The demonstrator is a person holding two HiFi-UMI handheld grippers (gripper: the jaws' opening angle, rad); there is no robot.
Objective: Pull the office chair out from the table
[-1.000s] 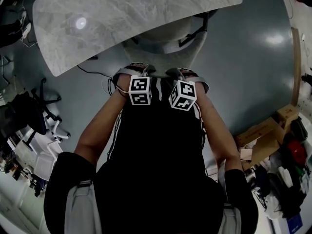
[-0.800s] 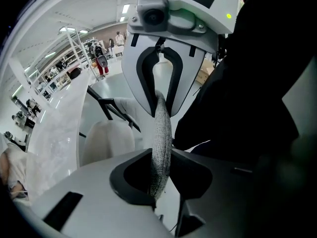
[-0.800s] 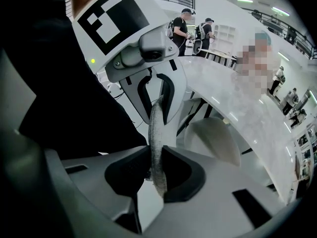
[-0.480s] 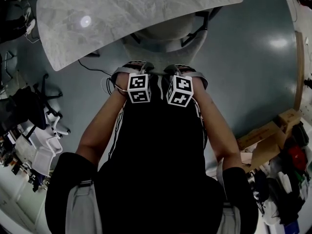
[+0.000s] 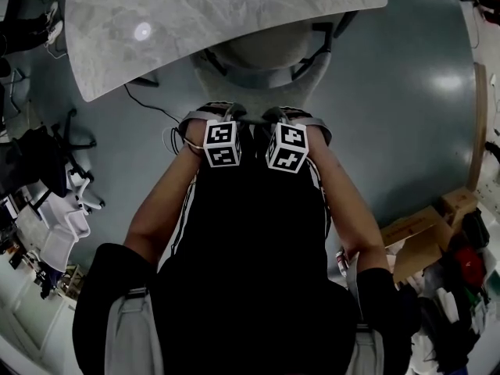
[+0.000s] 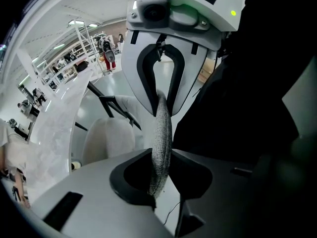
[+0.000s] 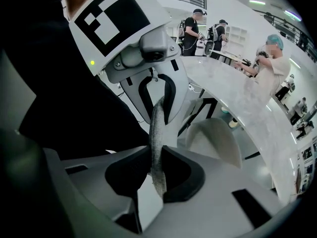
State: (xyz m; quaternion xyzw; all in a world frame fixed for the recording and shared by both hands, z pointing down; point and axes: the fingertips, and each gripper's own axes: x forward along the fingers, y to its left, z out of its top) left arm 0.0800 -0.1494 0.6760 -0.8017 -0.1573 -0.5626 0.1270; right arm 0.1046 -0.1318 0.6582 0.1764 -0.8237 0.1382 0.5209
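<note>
The office chair (image 5: 262, 53) has a pale seat that sits partly under the grey marble table (image 5: 156, 22). Its grey mesh back edge (image 6: 161, 133) runs upright between my jaws. My left gripper (image 6: 159, 182) is shut on this edge. My right gripper (image 7: 157, 175) is shut on the same edge (image 7: 157, 133), and its jaws have just been closing a little on it. In the head view the left gripper (image 5: 221, 123) and right gripper (image 5: 285, 123) stand side by side at the chair back, their fingertips hidden.
A black cable (image 5: 148, 104) lies on the floor left of the chair. Other office chairs (image 5: 55, 178) stand at the left, and cardboard boxes (image 5: 422, 233) and clutter at the right. People (image 7: 190, 29) stand beyond the table's far side.
The table has slid toward the top of the head view. The chair back has stayed with both grippers, and slightly more of the seat shows from under the table.
</note>
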